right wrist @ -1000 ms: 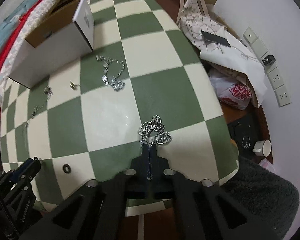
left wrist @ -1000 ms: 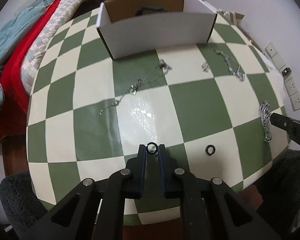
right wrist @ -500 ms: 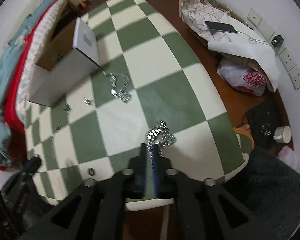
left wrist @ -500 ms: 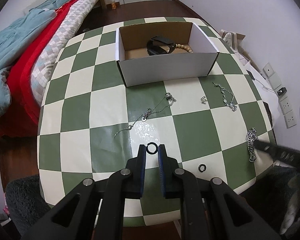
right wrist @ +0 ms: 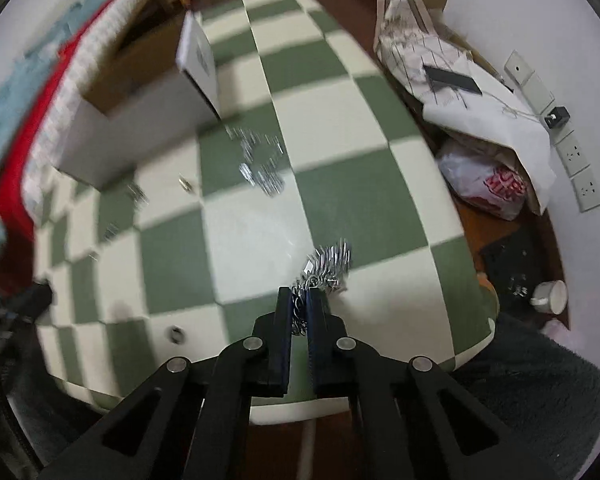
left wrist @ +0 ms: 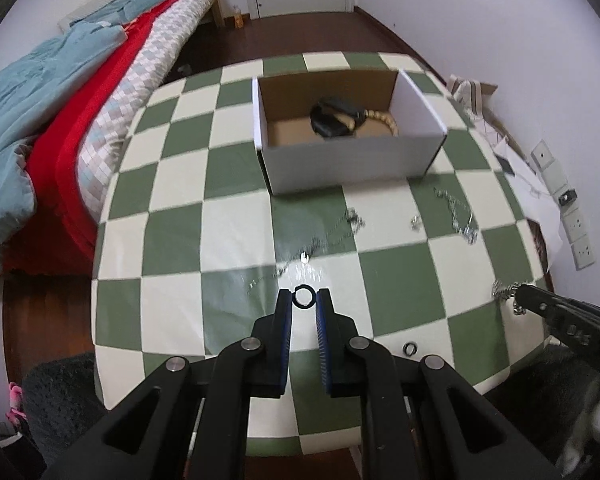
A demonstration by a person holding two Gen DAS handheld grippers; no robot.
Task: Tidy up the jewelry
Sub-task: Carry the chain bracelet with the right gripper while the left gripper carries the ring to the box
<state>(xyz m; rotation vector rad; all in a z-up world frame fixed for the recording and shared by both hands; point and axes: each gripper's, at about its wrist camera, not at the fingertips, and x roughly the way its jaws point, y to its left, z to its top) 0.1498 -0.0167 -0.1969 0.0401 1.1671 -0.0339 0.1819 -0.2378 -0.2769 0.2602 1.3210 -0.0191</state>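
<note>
My left gripper is shut on a small black ring, held above the green-and-cream checkered table. My right gripper points down near the table's right edge. Its jaws are closing and its pads press on a chunky silver chain, which bunches beyond the tips. The left wrist view shows this gripper with the chain dangling. An open white box at the back holds a black band and a bead bracelet. A second black ring lies near the front edge.
A thin necklace, a small earring and another silver chain lie in front of the box. A bed with red and blue covers stands left. Bags and a mug sit on the floor to the right.
My left gripper has risen with the black ring, so the inside of the box now shows. The right gripper keeps the chain, and its view has swung and blurred.
</note>
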